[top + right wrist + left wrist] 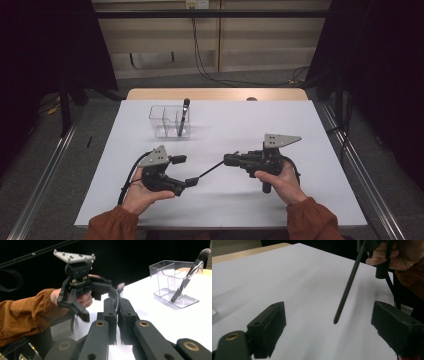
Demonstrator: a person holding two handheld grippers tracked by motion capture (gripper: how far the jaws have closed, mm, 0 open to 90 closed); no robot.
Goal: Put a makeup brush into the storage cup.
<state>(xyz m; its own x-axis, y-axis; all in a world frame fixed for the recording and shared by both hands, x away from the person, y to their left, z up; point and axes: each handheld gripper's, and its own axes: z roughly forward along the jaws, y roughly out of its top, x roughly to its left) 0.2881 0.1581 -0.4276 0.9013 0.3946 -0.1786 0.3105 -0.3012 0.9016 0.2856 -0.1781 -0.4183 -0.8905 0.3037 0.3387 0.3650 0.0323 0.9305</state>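
Passing a makeup brush (210,170) between hands is the step in hand, judging by how things lie. Right gripper (228,159) has its jaws clamped tight on the brush near the bristle end; in the right gripper view the bristle tuft (121,287) pokes up just past the closed jaws. The thin black handle runs from there toward the left gripper (185,171), whose 2 jaws stand wide apart with the handle tip (335,320) hanging free between them, touching neither pad. So the handover reads as done on the left side: the brush rests with the right gripper alone, lifted above the white table (300,130). A clear organizer (170,121) with compartments sits near the far edge, well apart from both hands, with 1 other brush (183,116) already leaning upright in it. Next move, likely: carry the held brush over to the organizer, tip it handle-down above a free compartment, and release; the left gripper needs to stay clear of the handle's swing.
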